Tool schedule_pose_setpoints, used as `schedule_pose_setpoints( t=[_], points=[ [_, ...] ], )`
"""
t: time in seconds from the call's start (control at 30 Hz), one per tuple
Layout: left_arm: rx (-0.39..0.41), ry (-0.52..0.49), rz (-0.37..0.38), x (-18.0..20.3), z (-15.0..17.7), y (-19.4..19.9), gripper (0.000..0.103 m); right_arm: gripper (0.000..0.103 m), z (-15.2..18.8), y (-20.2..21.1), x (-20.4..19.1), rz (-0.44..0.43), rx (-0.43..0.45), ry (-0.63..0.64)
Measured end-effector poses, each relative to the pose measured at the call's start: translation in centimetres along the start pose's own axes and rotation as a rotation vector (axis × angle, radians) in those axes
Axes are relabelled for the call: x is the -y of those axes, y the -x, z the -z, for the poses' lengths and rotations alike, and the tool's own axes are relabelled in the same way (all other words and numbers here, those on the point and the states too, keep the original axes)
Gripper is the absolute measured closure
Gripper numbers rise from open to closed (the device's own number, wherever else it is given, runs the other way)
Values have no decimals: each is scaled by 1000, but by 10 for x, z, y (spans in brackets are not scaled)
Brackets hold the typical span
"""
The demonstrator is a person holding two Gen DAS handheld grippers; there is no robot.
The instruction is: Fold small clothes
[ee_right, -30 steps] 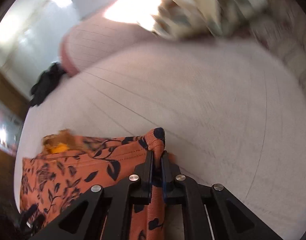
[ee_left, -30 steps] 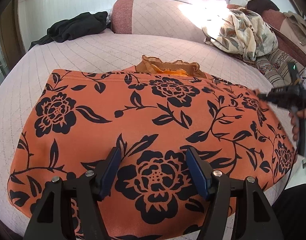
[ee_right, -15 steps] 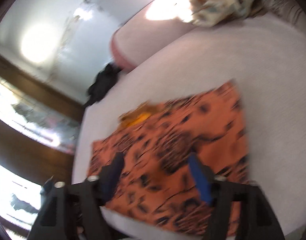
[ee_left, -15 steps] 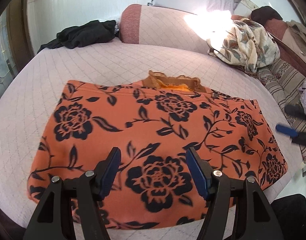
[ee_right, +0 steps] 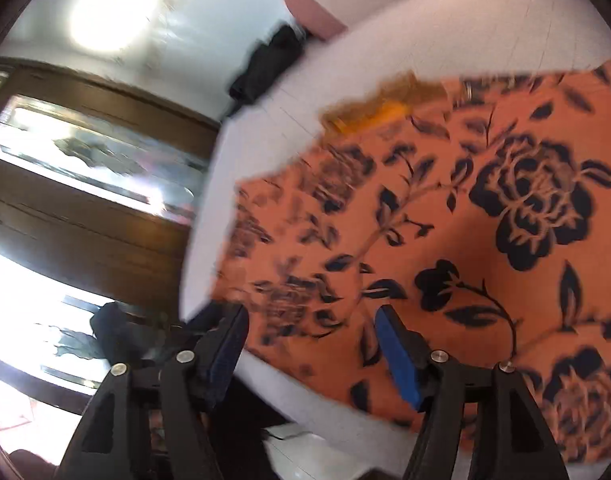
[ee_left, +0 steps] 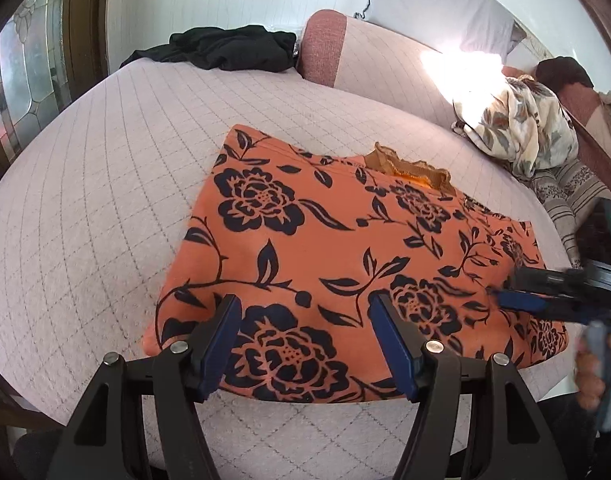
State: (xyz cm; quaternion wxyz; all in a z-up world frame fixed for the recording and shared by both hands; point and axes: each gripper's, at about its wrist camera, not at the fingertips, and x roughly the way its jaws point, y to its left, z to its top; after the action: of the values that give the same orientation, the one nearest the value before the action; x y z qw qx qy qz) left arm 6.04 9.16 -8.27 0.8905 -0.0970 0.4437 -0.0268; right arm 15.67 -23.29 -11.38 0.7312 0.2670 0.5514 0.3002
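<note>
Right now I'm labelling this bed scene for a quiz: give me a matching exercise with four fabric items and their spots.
Items:
1. orange floral garment
2. black clothing
3. cream leaf-print cloth
4. grey pillow

Places:
A. far left corner of the bed
B. bunched at the right edge
C. upright behind the headboard cushion
D. flat in the middle

Pairs: 1-D, 2-A, 3-B, 4-C

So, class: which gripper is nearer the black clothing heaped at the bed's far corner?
Left. The left gripper faces the black clothing across the garment; the right gripper sits further right.
</note>
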Motion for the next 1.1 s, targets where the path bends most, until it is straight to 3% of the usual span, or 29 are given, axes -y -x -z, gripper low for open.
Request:
schedule_pose_setpoints(
  t=[0.03,0.1,0.17,0.2,0.3,0.4,0.57,0.67,0.77,0.83,0.97,1.1],
  points=[
    [-6,-3,3,1,1,-2,35,43,-8,-11,14,28,-4,-55],
    [-7,-6,12,2,3,-1,35,53,-33,-11,39,-7,68,-184],
    [9,-17,19,4,4,2,35,49,-49,3,42,24,144,-211],
    [10,-23,25,6,4,2,35,42,-55,6,45,49,151,-223],
    [0,-23,44,11,5,0,35,42,-65,5,57,61,118,-285],
    [-11,-52,47,22,7,-4,35,42,-85,0,54,119,143,-272],
    [-10,-92,44,37,7,-5,35,41,-112,4,66,117,205,-336],
    [-14,-98,50,47,5,-9,35,41,-88,45,61,65,260,-257],
    [-12,-111,58,61,5,-13,35,41,-35,88,57,41,305,-238],
    [-9,-122,66,74,5,-15,35,40,17,111,61,9,314,-276],
    [-33,-174,64,102,7,-28,35,32,106,114,77,-50,302,-399],
    [-94,-194,-1,116,9,-54,35,32,148,100,117,-128,307,-600]
  ],
)
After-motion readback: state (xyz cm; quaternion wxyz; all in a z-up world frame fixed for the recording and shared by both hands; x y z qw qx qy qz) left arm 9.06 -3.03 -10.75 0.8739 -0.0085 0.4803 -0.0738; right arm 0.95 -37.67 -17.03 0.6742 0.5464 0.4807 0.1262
